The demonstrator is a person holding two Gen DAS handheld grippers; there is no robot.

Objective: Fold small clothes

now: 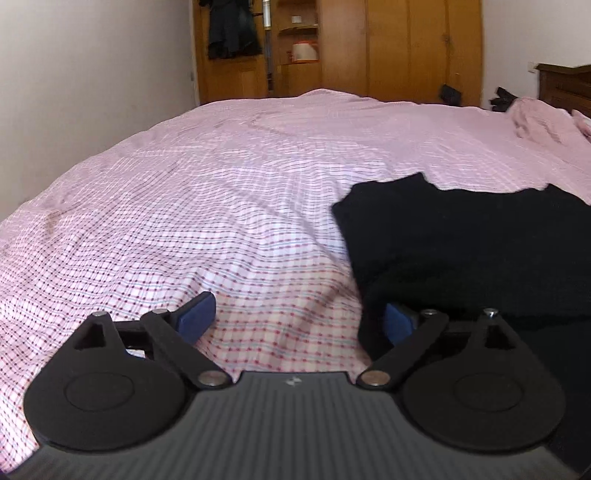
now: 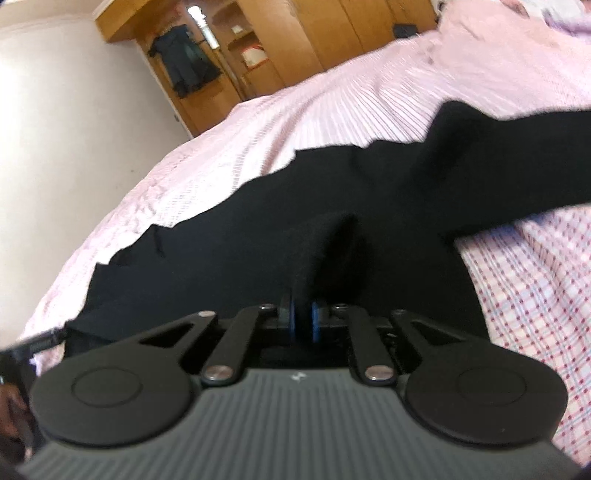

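place: home bedroom | evidence: bed with pink checked sheet, wooden wardrobe, hanging dark clothes

Right gripper fingers pinched on black garment, pink checked bedsheet beneath

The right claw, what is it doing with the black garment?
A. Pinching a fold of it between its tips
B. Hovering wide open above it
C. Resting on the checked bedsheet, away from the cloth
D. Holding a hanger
A: in the right wrist view the right claw has its blue tips closed together on a raised ridge of the black garment.
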